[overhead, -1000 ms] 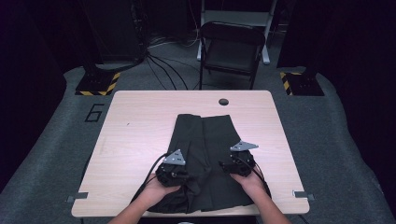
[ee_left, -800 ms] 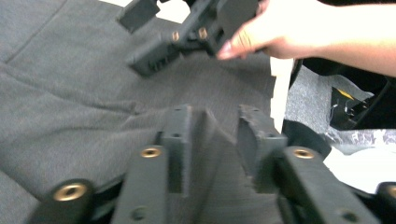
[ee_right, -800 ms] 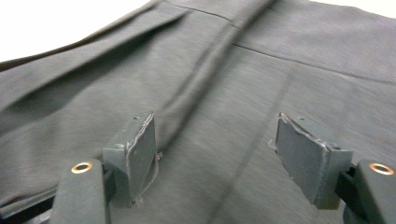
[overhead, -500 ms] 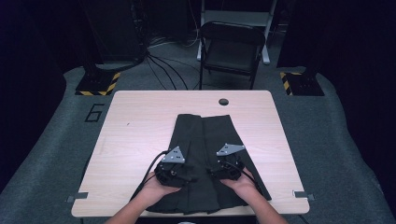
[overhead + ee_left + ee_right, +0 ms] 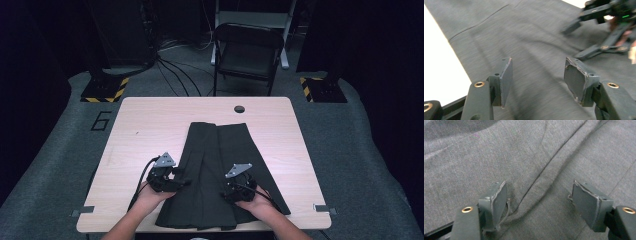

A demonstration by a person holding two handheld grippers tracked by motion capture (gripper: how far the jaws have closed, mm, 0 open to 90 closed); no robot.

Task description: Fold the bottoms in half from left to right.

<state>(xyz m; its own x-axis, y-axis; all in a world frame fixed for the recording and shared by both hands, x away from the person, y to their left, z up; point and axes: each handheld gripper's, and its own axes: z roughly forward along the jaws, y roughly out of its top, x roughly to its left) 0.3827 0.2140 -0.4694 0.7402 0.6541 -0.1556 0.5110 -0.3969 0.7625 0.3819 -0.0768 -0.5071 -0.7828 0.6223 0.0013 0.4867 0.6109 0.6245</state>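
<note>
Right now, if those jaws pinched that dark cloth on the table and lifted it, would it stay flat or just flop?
The dark cloth would likely flop: it lies limp, with soft folds and a raised ridge between the right gripper's open jaws. It probably drapes from whichever spot is lifted. Pushed, it may bunch rather than slide, since wrinkles show near the left gripper, whose jaws have just been opening over it.

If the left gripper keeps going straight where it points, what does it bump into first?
Most likely the dark cloth just ahead of the left gripper; the right gripper lies farther off, to one side.
</note>
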